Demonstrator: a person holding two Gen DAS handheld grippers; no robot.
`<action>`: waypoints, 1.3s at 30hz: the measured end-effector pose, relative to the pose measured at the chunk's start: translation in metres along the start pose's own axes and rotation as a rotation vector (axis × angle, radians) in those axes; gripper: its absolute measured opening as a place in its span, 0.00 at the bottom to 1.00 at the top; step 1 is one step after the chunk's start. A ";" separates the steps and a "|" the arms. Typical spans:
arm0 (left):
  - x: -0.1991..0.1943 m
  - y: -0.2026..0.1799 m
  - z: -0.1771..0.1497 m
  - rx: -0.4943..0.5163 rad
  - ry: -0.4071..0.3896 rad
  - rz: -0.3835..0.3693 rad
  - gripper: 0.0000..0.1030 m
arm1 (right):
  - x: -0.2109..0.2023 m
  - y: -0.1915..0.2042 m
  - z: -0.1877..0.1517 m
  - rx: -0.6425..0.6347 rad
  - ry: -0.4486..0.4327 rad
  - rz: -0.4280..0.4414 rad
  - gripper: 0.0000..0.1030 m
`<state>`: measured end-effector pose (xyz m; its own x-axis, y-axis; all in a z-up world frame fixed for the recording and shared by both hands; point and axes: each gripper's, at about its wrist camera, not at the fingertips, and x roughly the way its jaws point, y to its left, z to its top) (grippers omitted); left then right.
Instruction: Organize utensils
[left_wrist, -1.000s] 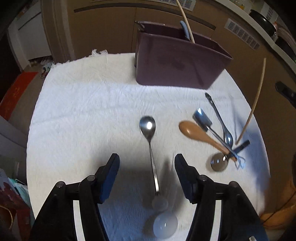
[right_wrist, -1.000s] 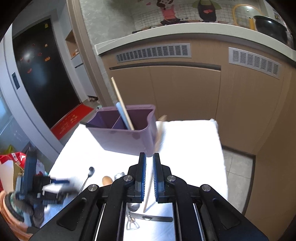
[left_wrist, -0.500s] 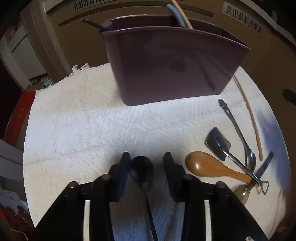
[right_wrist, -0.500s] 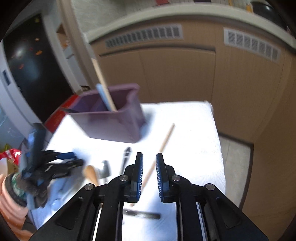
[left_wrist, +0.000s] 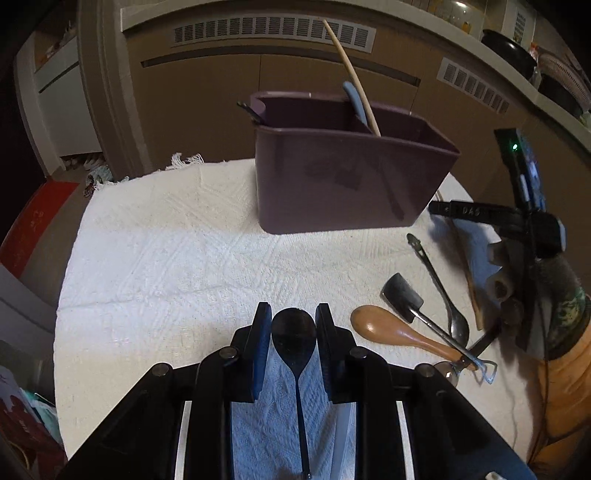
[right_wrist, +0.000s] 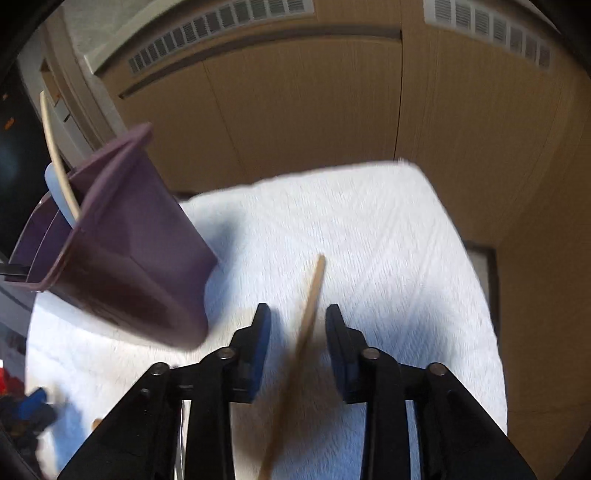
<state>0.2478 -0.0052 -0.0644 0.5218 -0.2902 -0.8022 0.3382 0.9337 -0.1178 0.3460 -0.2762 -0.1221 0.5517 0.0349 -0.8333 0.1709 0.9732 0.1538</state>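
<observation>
One purple caddy (left_wrist: 347, 181), two chopsticks (right_wrist: 310, 306), four spoons (left_wrist: 294, 339), one spatula (left_wrist: 402, 297), two grippers (left_wrist: 291, 332).

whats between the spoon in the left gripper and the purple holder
Only bare white cloth, as the left wrist view shows. The metal spoon sits between the left hand-held gripper's fingers, short of the purple holder.

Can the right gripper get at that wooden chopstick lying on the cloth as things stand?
Probably yes. The right gripper is open, and the chopstick already lies between its fingers on the white cloth, nothing covering it. The purple caddy sits off to its left, clear of the fingers.
</observation>
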 end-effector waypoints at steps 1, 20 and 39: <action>-0.005 0.001 0.001 -0.008 -0.014 -0.005 0.21 | 0.000 0.004 -0.001 -0.022 -0.004 -0.016 0.37; -0.090 -0.017 -0.003 0.005 -0.225 -0.030 0.20 | -0.156 0.016 -0.070 -0.191 -0.175 0.180 0.05; -0.161 -0.036 0.068 0.071 -0.441 -0.017 0.20 | -0.280 0.059 -0.018 -0.267 -0.532 0.302 0.06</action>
<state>0.2050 -0.0059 0.1093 0.7950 -0.3811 -0.4721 0.3939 0.9160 -0.0760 0.1873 -0.2246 0.1109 0.8828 0.2642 -0.3884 -0.2242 0.9636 0.1458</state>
